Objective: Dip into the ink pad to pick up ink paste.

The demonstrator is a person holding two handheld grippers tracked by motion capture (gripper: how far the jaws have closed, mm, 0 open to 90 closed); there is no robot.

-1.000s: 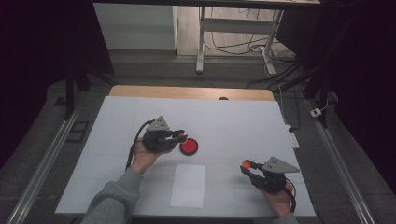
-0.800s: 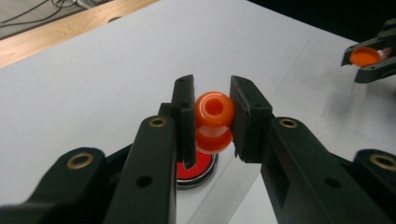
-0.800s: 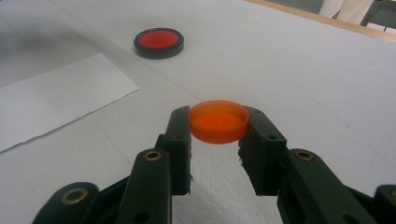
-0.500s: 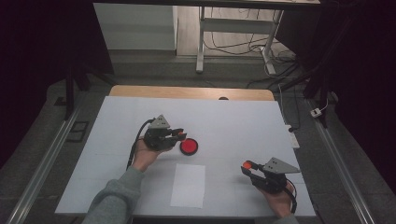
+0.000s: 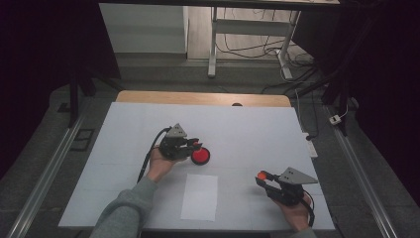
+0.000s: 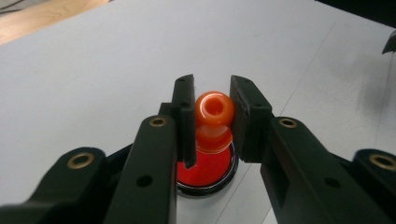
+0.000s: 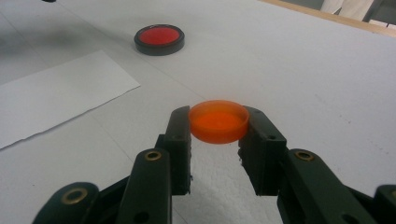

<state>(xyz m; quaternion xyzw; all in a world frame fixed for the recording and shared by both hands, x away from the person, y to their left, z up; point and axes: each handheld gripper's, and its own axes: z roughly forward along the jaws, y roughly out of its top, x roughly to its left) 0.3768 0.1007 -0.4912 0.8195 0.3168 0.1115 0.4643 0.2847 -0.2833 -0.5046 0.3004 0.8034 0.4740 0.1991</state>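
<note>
Between the left gripper's (image 6: 211,116) jaws, an orange knobbed piece (image 6: 214,122) is being gripped just above the red ink pad (image 6: 205,170); the right gripper's (image 7: 218,127) jaws are clamping an orange cap (image 7: 218,120) over the worktop (image 7: 303,65).

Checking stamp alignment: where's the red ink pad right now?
In the high view the red ink pad sits mid-table, just beyond the white paper sheet, directly under the orange stamp clamped in the left gripper.

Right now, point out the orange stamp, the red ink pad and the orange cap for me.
orange stamp (image 6: 214,112), left gripper view, on its round knob top.
red ink pad (image 7: 159,36), right gripper view, on its red middle.
orange cap (image 7: 218,122), right gripper view, on its inner floor.
</note>
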